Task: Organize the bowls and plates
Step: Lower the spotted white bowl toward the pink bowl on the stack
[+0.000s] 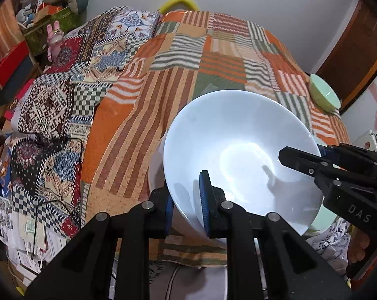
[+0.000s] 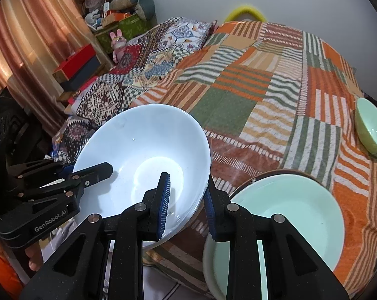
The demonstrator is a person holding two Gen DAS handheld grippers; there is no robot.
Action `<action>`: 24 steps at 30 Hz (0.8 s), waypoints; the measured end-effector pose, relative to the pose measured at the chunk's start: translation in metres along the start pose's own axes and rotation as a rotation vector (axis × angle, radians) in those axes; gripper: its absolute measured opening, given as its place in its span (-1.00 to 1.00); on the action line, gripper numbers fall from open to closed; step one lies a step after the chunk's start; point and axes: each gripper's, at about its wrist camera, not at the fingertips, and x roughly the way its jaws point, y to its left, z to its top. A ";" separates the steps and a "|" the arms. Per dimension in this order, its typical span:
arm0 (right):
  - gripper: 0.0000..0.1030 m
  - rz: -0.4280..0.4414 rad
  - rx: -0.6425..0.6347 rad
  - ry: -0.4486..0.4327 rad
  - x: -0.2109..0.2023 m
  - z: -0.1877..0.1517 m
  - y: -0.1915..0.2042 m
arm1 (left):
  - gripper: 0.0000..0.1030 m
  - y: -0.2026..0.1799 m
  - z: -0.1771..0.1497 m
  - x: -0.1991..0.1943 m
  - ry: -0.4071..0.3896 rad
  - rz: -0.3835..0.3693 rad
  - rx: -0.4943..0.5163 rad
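White bowl (image 2: pixel 143 155) hangs tilted above the bed's near edge — left gripper (image 1: pixel 186 206) and right gripper (image 2: pixel 186 208) both pinch its rim. Carrying step; next, probably nest it into the mint plate (image 2: pixel 288 212) — level first.

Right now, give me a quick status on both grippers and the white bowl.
Left gripper and right gripper both clamp the white bowl rim, opposite sides. Bowl tilted above the bed edge. Pale green plate close beside it.
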 end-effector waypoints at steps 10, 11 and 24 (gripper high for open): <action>-0.53 0.000 -0.006 0.048 0.020 -0.004 0.006 | -0.64 0.011 -0.008 0.019 0.039 0.010 -0.027; -0.53 -0.001 -0.006 0.051 0.021 -0.004 0.006 | -0.64 0.012 -0.008 0.021 0.042 0.011 -0.028; -0.53 -0.022 -0.011 0.069 0.033 -0.006 0.005 | -0.64 0.016 -0.004 0.039 0.066 0.016 -0.033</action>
